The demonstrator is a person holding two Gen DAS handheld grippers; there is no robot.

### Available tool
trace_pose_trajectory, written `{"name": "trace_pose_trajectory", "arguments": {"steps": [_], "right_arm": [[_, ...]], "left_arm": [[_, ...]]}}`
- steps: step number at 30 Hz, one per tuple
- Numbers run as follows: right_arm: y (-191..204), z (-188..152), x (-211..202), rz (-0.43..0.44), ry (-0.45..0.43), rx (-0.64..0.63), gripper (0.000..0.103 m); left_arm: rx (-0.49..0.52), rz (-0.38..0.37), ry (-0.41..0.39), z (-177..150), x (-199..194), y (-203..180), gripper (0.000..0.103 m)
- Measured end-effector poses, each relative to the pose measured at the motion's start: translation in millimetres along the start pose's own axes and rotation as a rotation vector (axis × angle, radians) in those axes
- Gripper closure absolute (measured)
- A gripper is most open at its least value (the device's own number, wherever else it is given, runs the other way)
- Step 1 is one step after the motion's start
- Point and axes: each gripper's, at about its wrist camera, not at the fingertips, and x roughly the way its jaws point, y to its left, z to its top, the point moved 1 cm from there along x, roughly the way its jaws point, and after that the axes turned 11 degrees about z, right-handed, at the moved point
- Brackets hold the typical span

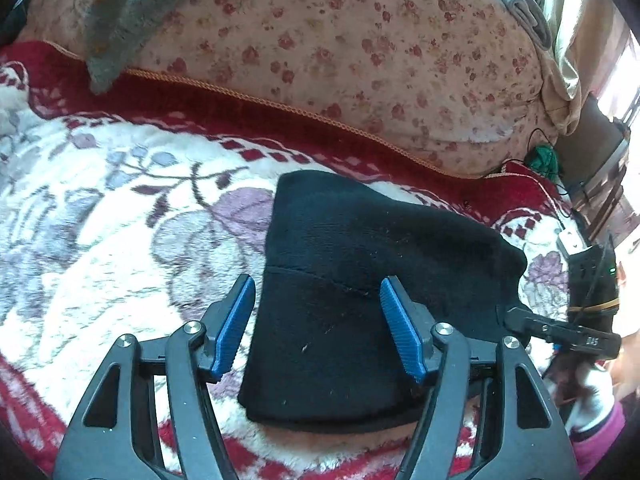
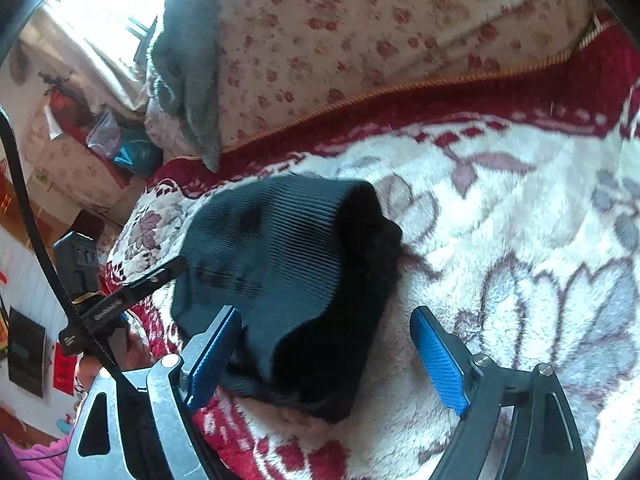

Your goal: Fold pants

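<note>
We are seeing the black pants lying folded into a compact bundle on the floral blanket. Both the left gripper and the right gripper are standing released, grasping nothing. The cloth is looking soft and light; we are judging a thick folded edge best to pinch.

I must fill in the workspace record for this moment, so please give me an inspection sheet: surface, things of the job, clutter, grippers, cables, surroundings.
Surface: plush floral blanket, white with red border, on a bed.
Job's things: black pants, lying folded into a compact bundle on the blanket; ribbed band visible in the right wrist view.
Clutter: grey towel draped over the flowered quilt; green item at the bed edge.
Grippers: left gripper open over the pants; right gripper open, pants between the jaws, pads not pressing.
Cables: thin black cable near the green item.
Surroundings: curtain and bright window.
</note>
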Motion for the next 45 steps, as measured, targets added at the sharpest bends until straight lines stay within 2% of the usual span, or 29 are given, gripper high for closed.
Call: {"name": "trace_pose_trajectory", "arguments": {"steps": [1,3,6,7,8,10,12,14,15,18,20,23,27,32,37,45], "right_arm": [[-3,0,4,0.022,-0.002,0.014,0.016],[-7,1,9,0.044,-0.004,0.017,0.016],[-10,4,13,0.083,-0.007,0.018,0.014],[-10,5,16,0.101,-0.008,0.012,0.016],[-9,6,18,0.11,-0.006,0.0,0.029],[-10,4,23,0.115,-0.022,-0.015,0.033],[-11,3,22,0.129,-0.035,-0.011,0.038],[-9,3,17,0.144,-0.047,-0.012,0.049],[-4,3,15,0.146,-0.051,-0.026,0.051],[11,6,9,0.149,-0.053,-0.067,0.059],[20,9,6,0.163,-0.059,-0.083,0.062],[37,13,10,0.185,-0.045,-0.117,0.064],[59,14,27,0.21,-0.021,-0.151,0.064],[92,22,55,0.267,0.007,-0.189,0.064],[124,27,95,0.314,0.056,-0.225,0.064],[150,26,161,0.341,0.131,-0.226,0.064]], "left_arm": [[0.001,-0.006,0.007,1,3,0,0.038],[-0.001,-0.016,0.027,2,11,-1,0.03],[-0.02,-0.054,0.054,1,23,-3,0.028],[-0.024,-0.054,0.053,1,26,-4,0.028],[-0.02,-0.051,0.045,0,28,-6,0.028],[-0.01,-0.05,0.035,-2,30,-8,0.029],[-0.009,-0.061,0.027,-2,28,-8,0.038],[-0.001,-0.061,0.019,-1,23,-8,0.047],[-0.002,-0.06,0.014,0,20,-7,0.053],[-0.012,-0.061,-0.006,3,8,-3,0.063],[-0.01,-0.058,-0.029,5,-3,-1,0.065],[-0.02,-0.035,-0.088,10,-24,9,0.066],[-0.067,-0.026,-0.125,18,-46,33,0.067],[-0.088,0.048,-0.173,17,-75,65,0.067],[-0.134,0.118,-0.193,13,-93,106,0.067],[-0.208,0.196,-0.172,-2,-91,160,0.067]]}}
